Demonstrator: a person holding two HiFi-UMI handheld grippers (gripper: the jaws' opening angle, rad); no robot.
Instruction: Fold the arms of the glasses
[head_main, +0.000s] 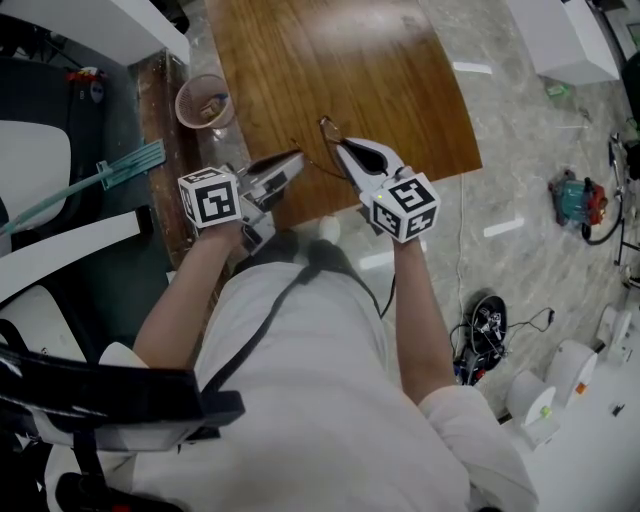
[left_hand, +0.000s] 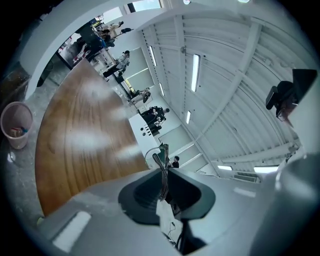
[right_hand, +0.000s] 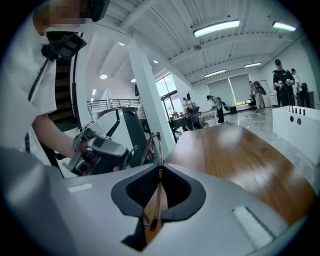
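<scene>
The thin wire-framed glasses (head_main: 322, 166) hang in the air between my two grippers, just over the near edge of the wooden table (head_main: 330, 70). My left gripper (head_main: 297, 158) comes at them from the left. In the left gripper view it (left_hand: 164, 172) is shut on a thin arm of the glasses (left_hand: 161, 156), which sticks out beyond the jaws. My right gripper (head_main: 340, 148) comes from the right. In the right gripper view it (right_hand: 159, 172) is shut on another thin part of the glasses (right_hand: 157, 145), and the left gripper (right_hand: 100, 150) shows just beyond.
A pink cup (head_main: 203, 100) with small items in it stands at the table's left edge, also in the left gripper view (left_hand: 16, 124). Cables and devices (head_main: 485, 325) lie on the marble floor to the right. People stand far off in the hall.
</scene>
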